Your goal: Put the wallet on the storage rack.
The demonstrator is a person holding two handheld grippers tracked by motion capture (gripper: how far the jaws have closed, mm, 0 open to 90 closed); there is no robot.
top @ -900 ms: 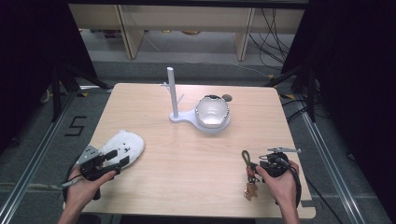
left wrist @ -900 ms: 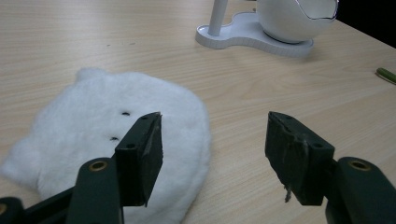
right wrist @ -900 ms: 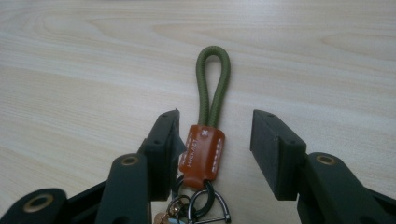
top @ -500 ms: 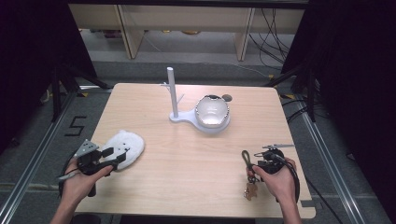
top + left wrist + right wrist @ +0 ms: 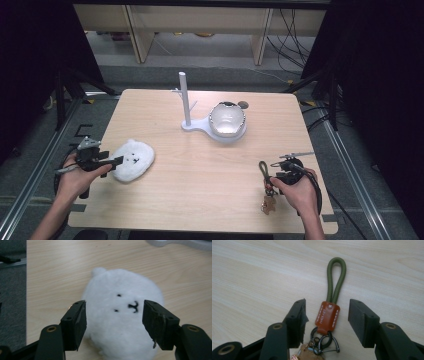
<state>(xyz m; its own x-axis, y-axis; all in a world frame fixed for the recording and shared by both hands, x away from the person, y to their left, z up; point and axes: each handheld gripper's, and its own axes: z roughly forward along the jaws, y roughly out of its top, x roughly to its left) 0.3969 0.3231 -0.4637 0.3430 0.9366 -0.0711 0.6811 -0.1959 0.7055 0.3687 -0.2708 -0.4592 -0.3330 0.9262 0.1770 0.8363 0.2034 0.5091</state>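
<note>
My left gripper [image 5: 113,322] straddles the plush [image 5: 122,315] at the table's left, jaws apart; my right gripper [image 5: 325,320], also unclenched, frames the keychain [image 5: 327,315]. I should close squarely on the leather tab [image 5: 327,318], not the loop [image 5: 336,277].

we see stamped lettering running along the orange leather tab [image 5: 327,316] of the keychain [image 5: 329,312], in the right gripper view, but it is too small for us to read. we find no other text.
</note>
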